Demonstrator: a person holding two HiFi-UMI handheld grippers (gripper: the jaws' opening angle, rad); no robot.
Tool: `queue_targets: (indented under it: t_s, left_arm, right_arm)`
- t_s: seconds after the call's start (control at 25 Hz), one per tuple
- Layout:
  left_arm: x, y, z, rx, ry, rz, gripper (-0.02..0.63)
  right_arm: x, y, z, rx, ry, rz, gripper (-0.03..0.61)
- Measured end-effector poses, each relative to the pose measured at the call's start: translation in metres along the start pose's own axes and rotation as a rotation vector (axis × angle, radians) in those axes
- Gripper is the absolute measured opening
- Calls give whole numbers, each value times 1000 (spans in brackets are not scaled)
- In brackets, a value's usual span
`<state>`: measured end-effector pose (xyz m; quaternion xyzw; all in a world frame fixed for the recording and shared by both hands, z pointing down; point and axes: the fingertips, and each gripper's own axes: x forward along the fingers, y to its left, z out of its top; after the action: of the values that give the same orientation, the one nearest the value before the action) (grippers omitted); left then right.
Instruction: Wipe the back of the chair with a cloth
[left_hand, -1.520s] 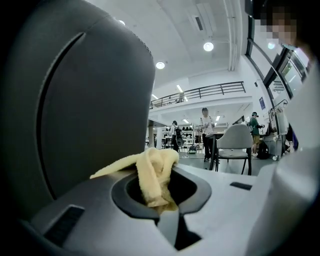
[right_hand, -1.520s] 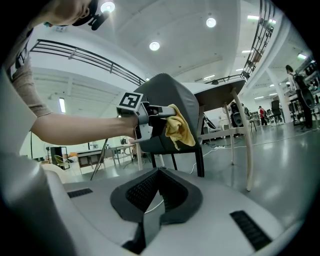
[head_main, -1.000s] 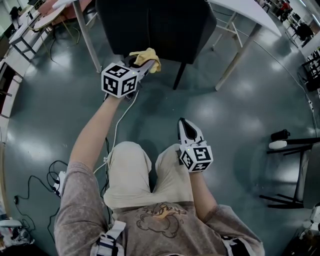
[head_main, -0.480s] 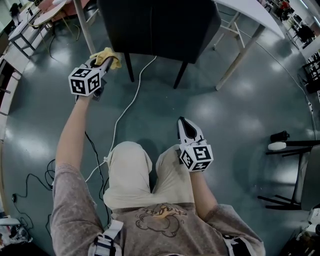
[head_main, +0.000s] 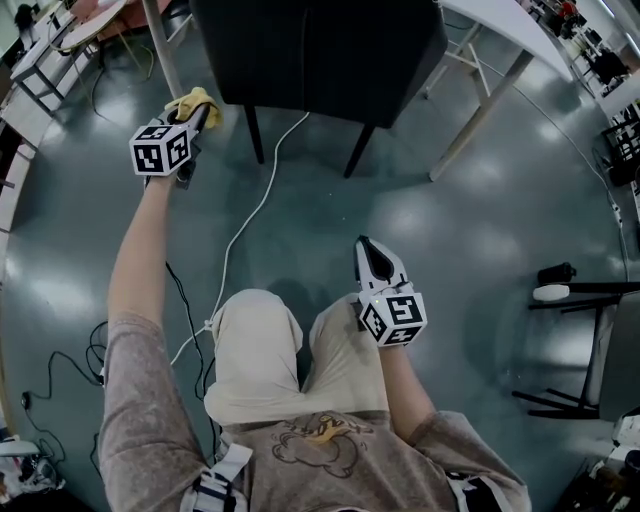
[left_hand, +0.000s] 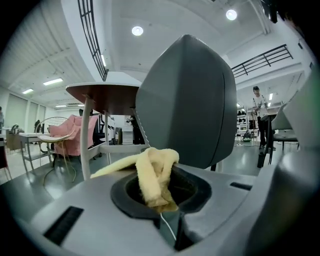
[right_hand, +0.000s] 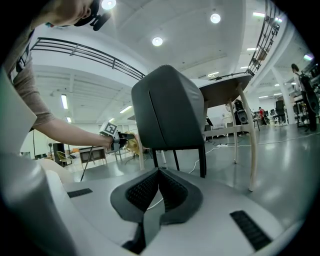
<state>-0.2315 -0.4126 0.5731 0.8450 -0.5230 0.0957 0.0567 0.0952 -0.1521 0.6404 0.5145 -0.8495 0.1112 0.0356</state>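
The dark chair (head_main: 320, 50) stands at the top of the head view, its back toward me. My left gripper (head_main: 197, 115) is held out beside the chair's left edge, shut on a yellow cloth (head_main: 193, 99). In the left gripper view the cloth (left_hand: 155, 170) bunches up out of the closed jaws (left_hand: 161, 202), and the grey chair back (left_hand: 187, 100) rises just behind it, not touching. My right gripper (head_main: 366, 246) rests low above my right thigh, shut and holding nothing. Its own view shows the jaws (right_hand: 159, 174) closed, the chair (right_hand: 167, 112) ahead, and the cloth (right_hand: 133, 144) left of it.
A white table leg (head_main: 475, 115) slants down right of the chair, and another leg (head_main: 160, 45) stands just left of the cloth. A white cable (head_main: 255, 205) runs across the floor under the chair. A black stand (head_main: 580, 290) is at the right. Black cables (head_main: 60, 370) lie at the lower left.
My left gripper has carried the cloth leftward off the chair back, from its lower middle to beyond its left edge. The right gripper has stayed still.
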Motion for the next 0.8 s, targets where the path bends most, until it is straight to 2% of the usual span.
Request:
queue_targets:
  t_s: [0.28, 0.44, 0.8]
  left_arm:
    - [20, -24, -5, 19, -3, -41, 64]
    - [28, -40, -5, -4, -20, -61, 64]
    - [49, -111, 5, 0, -21, -198, 64]
  right_arm:
    - [3, -5, 1, 5, -4, -11, 26]
    - [3, -5, -2, 10, -7, -11, 26]
    - [-1, -3, -3, 16, -14, -17, 26]
